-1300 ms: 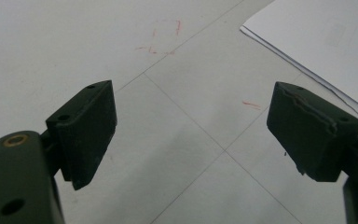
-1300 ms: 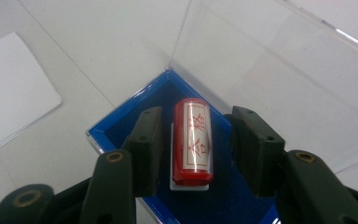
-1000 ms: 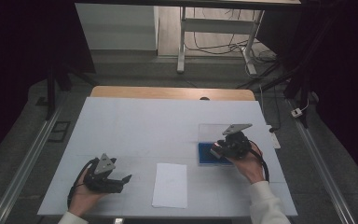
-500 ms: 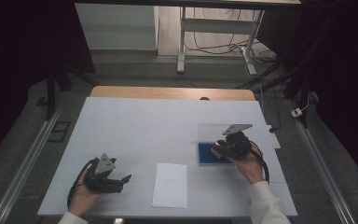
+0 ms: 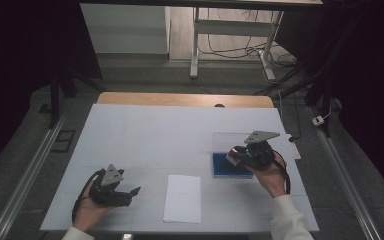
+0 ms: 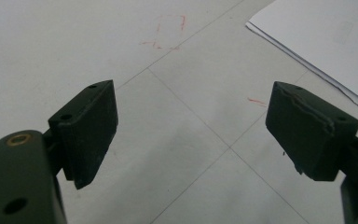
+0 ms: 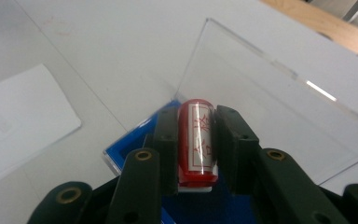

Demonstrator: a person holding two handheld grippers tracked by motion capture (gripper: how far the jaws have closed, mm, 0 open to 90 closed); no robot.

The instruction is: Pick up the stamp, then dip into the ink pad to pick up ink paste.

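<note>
My right gripper (image 7: 193, 140) is shut on a small red stamp (image 7: 196, 140) with a white label, held just above a blue ink-pad box (image 7: 130, 151) whose clear lid (image 7: 270, 112) stands open. From above, the right gripper (image 5: 237, 156) sits over the blue box (image 5: 225, 167) at the table's right. A white sheet of paper (image 5: 182, 197) lies near the front middle. My left gripper (image 5: 130, 192) rests at the front left, open, with nothing between its fingers (image 6: 88, 130). The paper's corner (image 6: 326, 42) lies past them to the right.
The white table (image 5: 155, 135) has a wooden strip along its far edge. Faint red marks (image 6: 165, 32) are on the surface ahead of the left gripper. Table legs and cables stand on the floor beyond.
</note>
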